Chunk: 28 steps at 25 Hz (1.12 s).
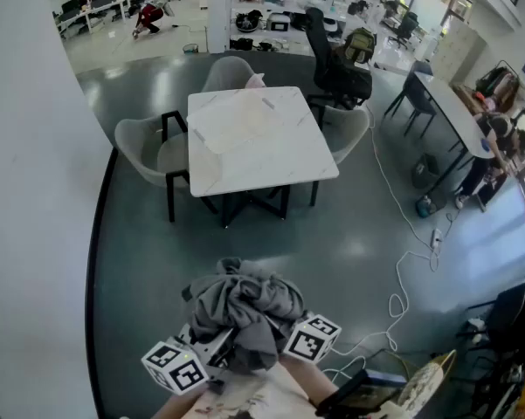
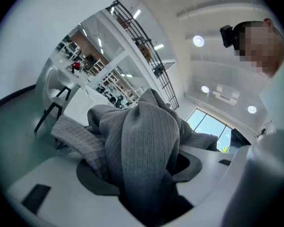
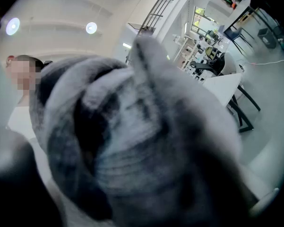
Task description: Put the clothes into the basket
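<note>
The left gripper's [image 2: 142, 167] two white fingers [image 2: 56, 186] stand apart with the clothes [image 2: 142, 136] packed into the gap between them. The grey ribbed fabric fills the slot at the lower centre of the left gripper view and swells up out of it in thick folds, so this gripper is clamped on the bundle. A checked grey piece hangs off towards the left of that frame. In the right gripper view the clothes [image 3: 132, 126] lie pressed so close to the lens that blurred grey folds cover nearly the whole frame. The right gripper's [image 3: 146, 174] fingers are buried under them, and I cannot tell whether they pinch the cloth or merely carry it. In the head view the bundle [image 1: 240, 304] sits at the bottom centre, held up off the floor [image 1: 349, 243], heaped over both grippers and sagging between them. The left gripper [image 1: 205, 347] is below and to its left and the right gripper [image 1: 288, 334] below and to its right (each one's marker cube pokes out under the cloth). Well above the bundle in that frame, in the upper middle, stands a white square table [image 1: 271, 147] with grey chairs [image 1: 144, 151] round it. A white cable [image 1: 402, 278] snakes across the floor at the right.
</note>
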Each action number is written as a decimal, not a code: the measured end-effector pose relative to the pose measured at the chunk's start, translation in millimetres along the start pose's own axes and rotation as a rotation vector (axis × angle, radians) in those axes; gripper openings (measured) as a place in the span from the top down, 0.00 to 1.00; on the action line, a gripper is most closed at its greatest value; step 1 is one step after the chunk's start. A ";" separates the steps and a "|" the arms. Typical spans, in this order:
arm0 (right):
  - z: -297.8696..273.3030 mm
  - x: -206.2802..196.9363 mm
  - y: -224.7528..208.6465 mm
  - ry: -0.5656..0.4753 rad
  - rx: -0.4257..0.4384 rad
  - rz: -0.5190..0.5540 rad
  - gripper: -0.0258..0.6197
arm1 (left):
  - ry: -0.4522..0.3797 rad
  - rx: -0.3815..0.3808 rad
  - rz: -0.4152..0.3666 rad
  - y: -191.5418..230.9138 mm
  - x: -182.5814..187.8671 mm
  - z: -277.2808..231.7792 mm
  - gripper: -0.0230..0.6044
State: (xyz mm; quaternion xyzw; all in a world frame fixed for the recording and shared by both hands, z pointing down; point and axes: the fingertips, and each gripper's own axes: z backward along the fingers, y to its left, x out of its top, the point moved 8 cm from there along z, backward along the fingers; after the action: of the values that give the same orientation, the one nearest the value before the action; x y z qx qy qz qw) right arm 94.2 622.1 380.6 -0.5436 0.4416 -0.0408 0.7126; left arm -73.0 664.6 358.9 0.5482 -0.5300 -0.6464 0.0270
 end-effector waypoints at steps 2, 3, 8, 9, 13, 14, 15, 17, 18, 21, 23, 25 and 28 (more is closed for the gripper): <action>3.7 -1.6 5.2 0.007 0.000 0.000 0.56 | -0.012 0.003 0.011 -3.8 -3.4 5.3 0.53; 5.9 -3.7 7.3 0.009 0.001 -0.003 0.56 | -0.016 0.005 0.017 -5.4 -5.7 8.4 0.53; 21.8 -23.4 7.8 0.018 -0.016 -0.020 0.56 | 0.009 0.005 0.050 -6.1 -23.8 21.8 0.53; 23.3 -25.1 7.4 0.018 -0.018 -0.029 0.56 | 0.017 0.008 0.058 -6.0 -25.8 22.4 0.53; 34.9 -27.4 4.2 0.015 -0.028 -0.052 0.56 | 0.036 0.009 0.073 -10.4 -34.8 20.7 0.53; 37.3 -25.0 3.3 0.010 -0.023 -0.055 0.56 | 0.036 0.004 0.074 -12.0 -35.5 18.4 0.53; 38.6 -20.6 2.2 0.004 -0.014 -0.059 0.56 | 0.035 -0.002 0.072 -13.5 -35.1 14.5 0.53; 39.8 -9.5 -3.4 -0.009 0.005 -0.074 0.56 | 0.037 -0.011 0.063 -15.9 -32.6 2.4 0.53; 40.0 -3.6 -7.8 -0.013 0.009 -0.078 0.56 | 0.037 -0.013 0.059 -16.7 -31.4 -5.0 0.53; 40.7 17.6 -21.4 -0.014 0.011 -0.079 0.56 | 0.040 -0.010 0.061 -21.3 -28.1 -29.1 0.53; 42.3 36.2 -27.3 -0.004 0.009 -0.074 0.56 | 0.042 0.002 0.062 -29.5 -23.4 -44.6 0.52; 44.1 54.6 -31.0 0.000 0.017 -0.075 0.56 | 0.043 0.018 0.053 -38.7 -18.0 -58.4 0.53; 46.9 79.1 -38.7 -0.005 0.041 -0.076 0.56 | 0.037 0.020 0.041 -50.8 -12.4 -80.4 0.53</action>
State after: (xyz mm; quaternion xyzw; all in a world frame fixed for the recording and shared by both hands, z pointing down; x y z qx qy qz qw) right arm 190.1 598.5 366.6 -0.5452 0.4179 -0.0759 0.7227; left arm 18.9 641.7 344.1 0.5494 -0.5469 -0.6301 0.0446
